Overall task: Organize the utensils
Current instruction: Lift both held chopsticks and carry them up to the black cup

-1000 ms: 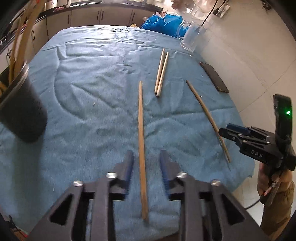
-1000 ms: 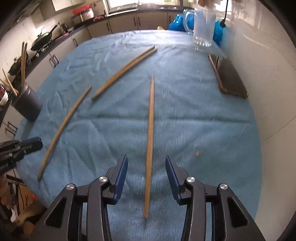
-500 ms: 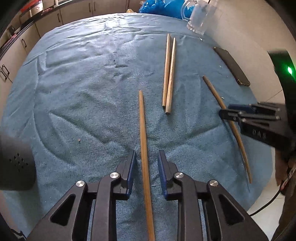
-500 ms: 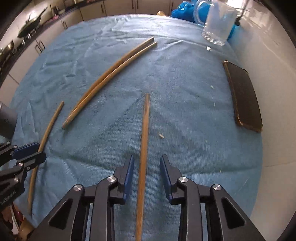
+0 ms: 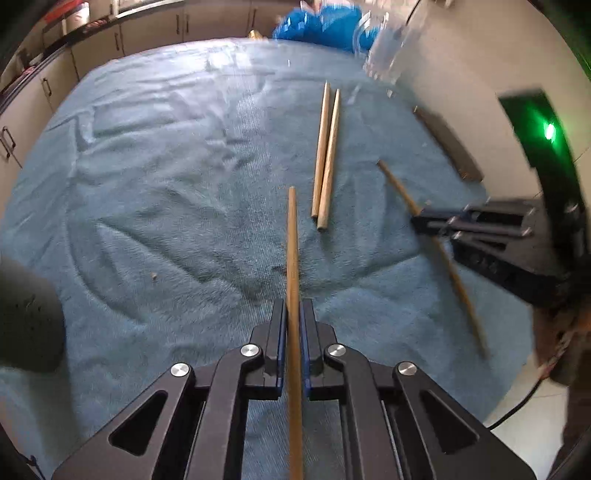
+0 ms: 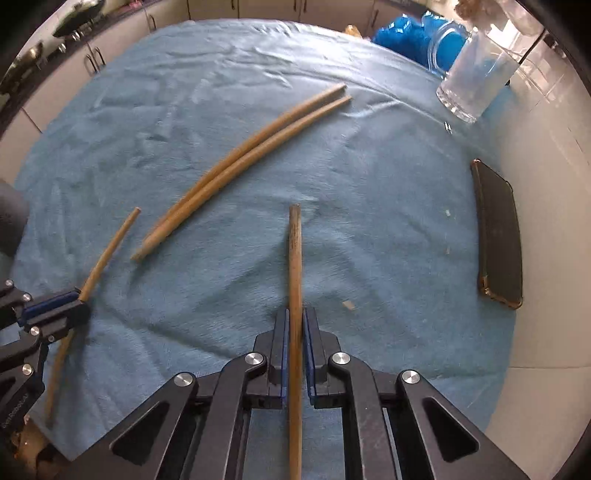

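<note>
Left hand-held gripper (image 5: 292,314): jaws have just been closing and now clamp a wooden chopstick (image 5: 292,236), which runs from the pads toward 12 o'clock over the surface (image 5: 147,192). Right hand-held gripper (image 6: 294,321): jaws likewise just closed, pads pressed on a second, darker chopstick (image 6: 294,254), its free end also toward 12 o'clock. Both chopsticks lie low against the blue towel (image 6: 388,229) that covers the surface; whether either is lifted clear cannot be told. Paired chopsticks (image 6: 243,162) lie side by side, touching, at about 11 o'clock from the right gripper and 1 o'clock from the left. A dark flat phone-like slab (image 6: 498,236) rests at the towel's 3 o'clock edge in the right wrist view. A clear glass mug (image 6: 476,81) stands at 1 o'clock near the far edge, a blue plastic bag (image 6: 399,33) just behind it. A dark holder (image 5: 26,314) sits at 9 o'clock in the left wrist view. The towel is creased and carries small crumbs. Cabinet fronts (image 5: 155,33) line the far side; a pale wall (image 6: 554,258) bounds the right.
</note>
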Available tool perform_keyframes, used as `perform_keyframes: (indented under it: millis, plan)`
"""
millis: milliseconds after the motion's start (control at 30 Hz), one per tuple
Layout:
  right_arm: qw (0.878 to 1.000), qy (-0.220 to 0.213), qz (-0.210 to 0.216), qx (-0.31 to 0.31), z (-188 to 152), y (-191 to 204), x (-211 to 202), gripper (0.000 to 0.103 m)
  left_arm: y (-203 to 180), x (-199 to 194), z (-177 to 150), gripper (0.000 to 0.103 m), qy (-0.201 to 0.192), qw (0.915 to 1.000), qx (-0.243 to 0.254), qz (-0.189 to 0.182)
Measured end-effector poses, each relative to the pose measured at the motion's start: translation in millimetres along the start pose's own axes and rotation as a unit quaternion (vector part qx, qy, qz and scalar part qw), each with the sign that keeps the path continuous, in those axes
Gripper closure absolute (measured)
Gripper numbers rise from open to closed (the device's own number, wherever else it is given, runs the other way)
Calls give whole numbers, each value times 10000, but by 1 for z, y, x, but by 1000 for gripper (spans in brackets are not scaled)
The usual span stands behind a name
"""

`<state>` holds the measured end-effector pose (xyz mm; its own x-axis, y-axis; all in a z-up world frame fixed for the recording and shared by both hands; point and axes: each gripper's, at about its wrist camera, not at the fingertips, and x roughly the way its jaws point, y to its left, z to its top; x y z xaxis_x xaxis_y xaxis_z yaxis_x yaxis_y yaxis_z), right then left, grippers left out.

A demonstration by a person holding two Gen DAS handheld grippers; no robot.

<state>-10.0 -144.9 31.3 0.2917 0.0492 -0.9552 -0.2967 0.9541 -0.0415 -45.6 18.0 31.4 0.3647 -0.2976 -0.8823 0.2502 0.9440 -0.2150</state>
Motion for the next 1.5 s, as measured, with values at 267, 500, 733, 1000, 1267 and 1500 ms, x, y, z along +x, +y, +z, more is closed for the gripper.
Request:
perform_keyframes:
  millis: [267,500,733,1000,1267,1500]
  plan:
    - [9895,-1274,498,458,-45,9,-59,96,11,-75,-34,97,-1200,9925,-63,-224]
    - [9719,-2126,766,661,-66,20,-105,96,12,-124,-60,97,-2228,9748,-76,-123]
    - [9481,-2894,1140,656,-70,56,-159,96,42,-191,-71,97,-3268,9436,-522,-34]
    - [9073,-3689,1914,645,-29,114,-202,95,100,-253,-56,97,-4300,8933,-1136,646]
    - [8549,-4328,2733,848,27,170,-207,95,149,-251,-29,97,-4811,8550,-1564,1147]
    - [8380,-4719,2642,731,60,219,-191,95,177,-227,-4,97,-4746,8539,-1804,1142]
